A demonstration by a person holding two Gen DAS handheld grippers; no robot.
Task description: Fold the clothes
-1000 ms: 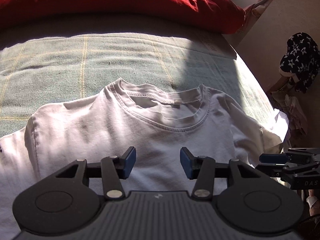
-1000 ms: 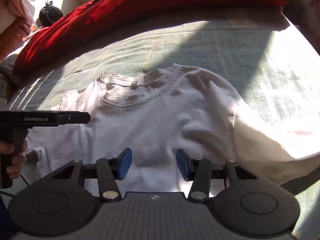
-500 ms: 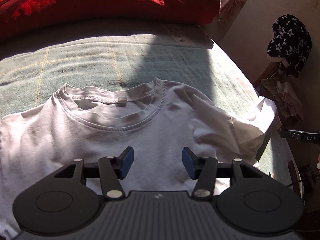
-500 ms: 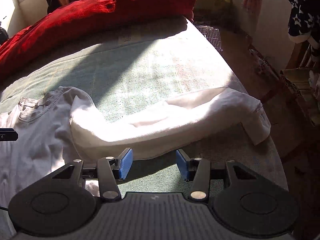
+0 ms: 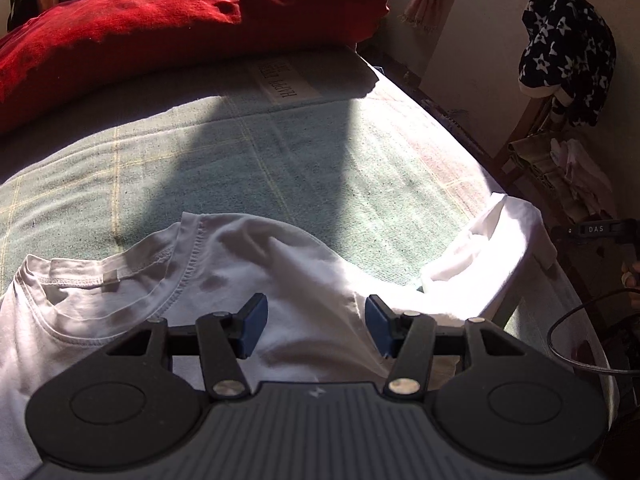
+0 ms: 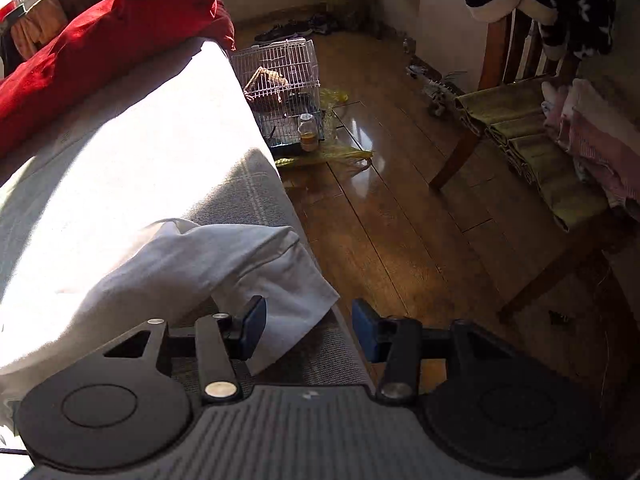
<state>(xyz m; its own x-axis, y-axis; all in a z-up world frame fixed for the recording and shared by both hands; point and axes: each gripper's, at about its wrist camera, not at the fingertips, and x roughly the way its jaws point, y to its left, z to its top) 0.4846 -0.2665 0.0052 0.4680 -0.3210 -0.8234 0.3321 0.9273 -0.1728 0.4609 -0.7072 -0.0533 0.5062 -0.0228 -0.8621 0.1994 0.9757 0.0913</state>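
Bed (image 5: 360,168): carrying a grey-green checked blanket, half in hard sunlight, half in shadow, and filling the centre of the left wrist view.

White T-shirt (image 5: 248,280): lying flat on the blanket, collar (image 5: 120,280) at lower left of the frame, one sleeve (image 6: 224,264) stretching to the bed's right edge and drooping over it at lower centre of the right wrist view.

Red duvet (image 5: 180,16): lying bunched across the head of the bed, upper left in both views.

Left hand-held gripper (image 5: 316,326): hovering released over the shirt's shoulder, blue pads well apart, grasping nothing.

Right hand-held gripper (image 6: 308,330): hanging released at the sleeve end, one pad just beside the cuff, the other over the bed's edge.

Wooden floor (image 6: 400,216): shining in sun at centre right.

Wire cage (image 6: 280,92): standing on the floor beside the bed, upper centre.

Wooden chair (image 6: 520,152): holding folded olive towels (image 6: 532,148), a star-print garment (image 5: 568,48) draping over its back, at right.
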